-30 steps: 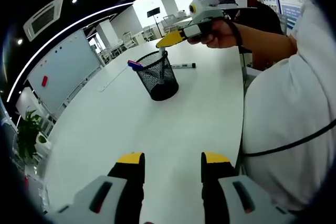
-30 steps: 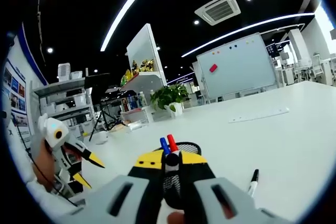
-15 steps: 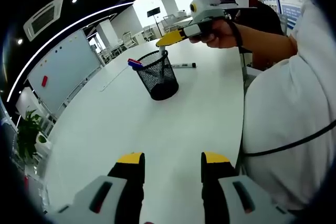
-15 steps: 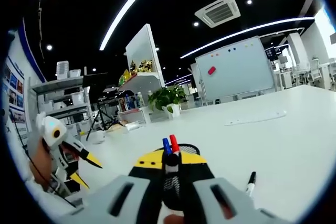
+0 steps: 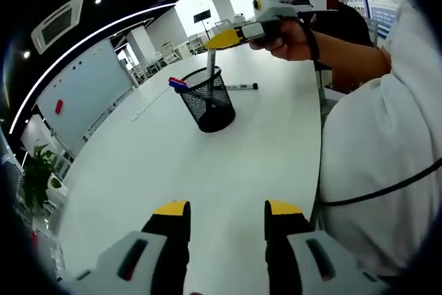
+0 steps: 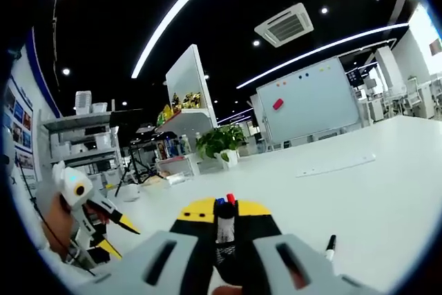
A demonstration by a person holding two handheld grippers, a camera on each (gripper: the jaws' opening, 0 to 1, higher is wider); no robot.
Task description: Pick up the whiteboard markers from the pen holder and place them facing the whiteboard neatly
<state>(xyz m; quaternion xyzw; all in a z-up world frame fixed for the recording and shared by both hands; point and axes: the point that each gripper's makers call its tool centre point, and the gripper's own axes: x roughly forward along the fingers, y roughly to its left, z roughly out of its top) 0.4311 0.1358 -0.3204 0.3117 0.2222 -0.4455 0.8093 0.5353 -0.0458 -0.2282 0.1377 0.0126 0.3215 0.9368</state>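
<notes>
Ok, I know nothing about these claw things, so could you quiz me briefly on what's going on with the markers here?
1. True or false: the right claw grips a marker just above the mesh pen holder.
2. Which colours are the two caps sticking out of the holder? A) red and blue B) green and yellow C) both black
3. In one word: is the left claw open or shut?

Key: 1 true; 2 A; 3 open, with nothing between its jaws.
</notes>
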